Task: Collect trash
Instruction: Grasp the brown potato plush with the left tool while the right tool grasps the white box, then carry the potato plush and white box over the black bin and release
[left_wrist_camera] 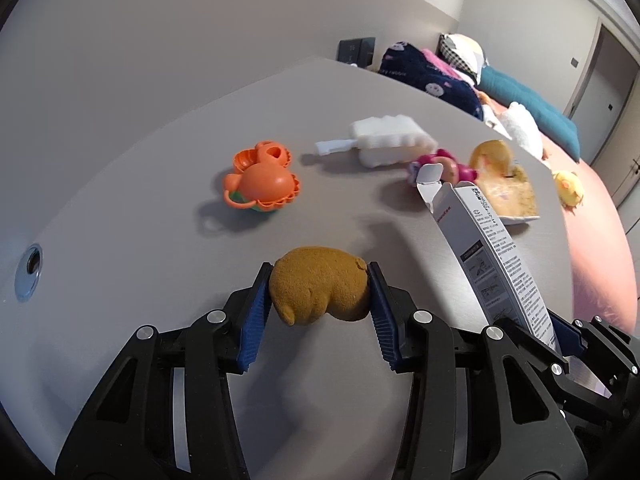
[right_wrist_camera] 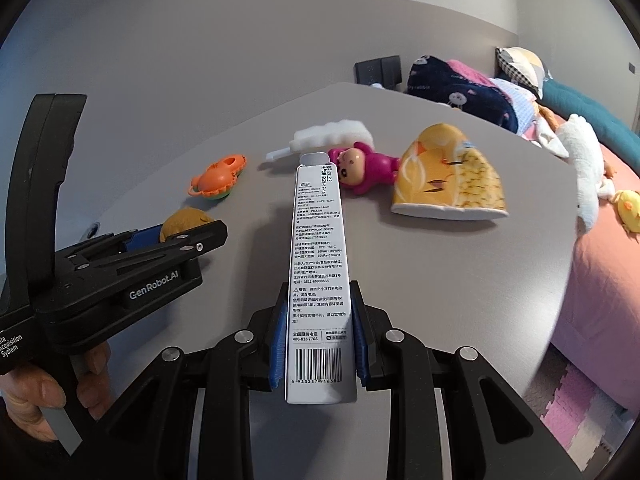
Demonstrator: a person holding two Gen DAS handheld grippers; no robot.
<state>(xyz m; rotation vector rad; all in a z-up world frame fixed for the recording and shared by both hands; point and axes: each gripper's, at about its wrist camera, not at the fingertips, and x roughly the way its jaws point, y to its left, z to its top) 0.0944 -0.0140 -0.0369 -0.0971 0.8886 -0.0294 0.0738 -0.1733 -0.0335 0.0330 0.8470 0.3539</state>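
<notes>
This is a home, a bedroom by the look of it. A bed with a salmon-pink cover (right_wrist_camera: 592, 280) stands beside the plain grey counter (right_wrist_camera: 460, 280), heaped with a navy patterned blanket (right_wrist_camera: 452, 92), a long teal cushion (left_wrist_camera: 532, 108), a checked pillow (right_wrist_camera: 520, 66) and soft toys: a white plush goose (right_wrist_camera: 580, 160) and a small yellow plush chick (right_wrist_camera: 628, 210). Pastel pink and grey foam puzzle mats (right_wrist_camera: 576, 404) cover the floor. A grey interior door (left_wrist_camera: 604, 92) stands in the far pale wall.

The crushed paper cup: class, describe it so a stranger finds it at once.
Start at the grey table and go to the side nearest the pink bed. Beside the magenta doll lies the paper cup, flattened on its side. Only it is yellow-orange and printed.
</notes>
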